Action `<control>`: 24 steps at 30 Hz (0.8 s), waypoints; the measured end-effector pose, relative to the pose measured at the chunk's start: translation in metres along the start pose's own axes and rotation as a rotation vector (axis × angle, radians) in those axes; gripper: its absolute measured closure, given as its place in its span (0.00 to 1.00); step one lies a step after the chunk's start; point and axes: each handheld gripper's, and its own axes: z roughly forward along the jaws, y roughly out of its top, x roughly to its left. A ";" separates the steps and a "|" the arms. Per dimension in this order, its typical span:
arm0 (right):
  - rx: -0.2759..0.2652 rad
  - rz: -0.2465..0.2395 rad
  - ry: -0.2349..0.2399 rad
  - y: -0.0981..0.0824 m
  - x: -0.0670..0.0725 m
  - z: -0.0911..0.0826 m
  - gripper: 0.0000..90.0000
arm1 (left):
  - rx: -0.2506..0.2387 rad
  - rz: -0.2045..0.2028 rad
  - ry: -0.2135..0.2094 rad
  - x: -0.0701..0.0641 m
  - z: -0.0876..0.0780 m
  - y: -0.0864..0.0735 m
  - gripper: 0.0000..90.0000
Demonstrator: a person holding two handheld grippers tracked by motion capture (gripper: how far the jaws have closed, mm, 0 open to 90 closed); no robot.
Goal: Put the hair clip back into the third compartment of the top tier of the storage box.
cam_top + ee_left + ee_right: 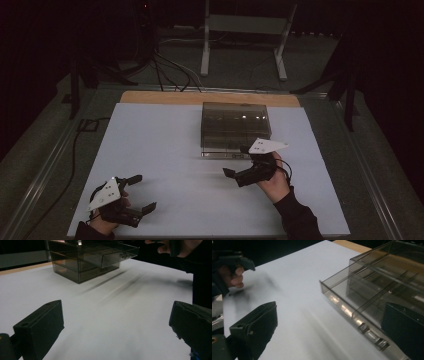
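**High view: smoky drawer box with one drawer pulled out, both claws open and empty**

High view puts the drawer box (235, 125), a smoke-tinted clear plastic unit, on the far middle part of the white surface (165, 150), near its wooden far edge. One drawer (222, 150) stands pulled out toward the person. In the right gripper view that drawer (362, 302) shows thin dividers that split it into long compartments, and small shiny knobs (372, 336) along its front wall; what lies in the compartments cannot be told. In the left gripper view the box (87, 262) sits far off, an upper drawer (112, 255) jutting out past the box's front.

Just in front of the open drawer hovers the right claw (237, 162), held by the person's right hand (272, 182), its jaws spread wide with nothing between them; one jaw lies close to the drawer front, though touch cannot be judged. In its own view the right claw (329, 325) has one jaw over bare surface and the other before the drawer's front corner.

Well apart, at the near left corner of the surface, the left claw (142, 192) is held in the left hand (107, 215), jaws likewise wide apart and empty. Its own view shows the left claw (116, 322) above bare white surface.
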 end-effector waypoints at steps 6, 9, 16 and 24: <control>0.021 -0.010 0.026 -0.013 0.003 0.004 0.01 | 0.000 -0.004 -0.001 0.000 0.000 0.000 0.01; 0.025 0.012 0.039 -0.018 0.002 0.004 0.01 | 0.000 -0.001 -0.003 0.000 0.000 0.000 0.01; 0.024 -0.011 0.047 -0.029 0.004 0.004 0.01 | 0.000 0.001 -0.004 0.000 0.000 0.000 0.01; 0.079 -0.017 0.034 -0.045 0.006 0.010 0.01 | 0.001 0.000 -0.004 0.000 0.000 0.000 0.01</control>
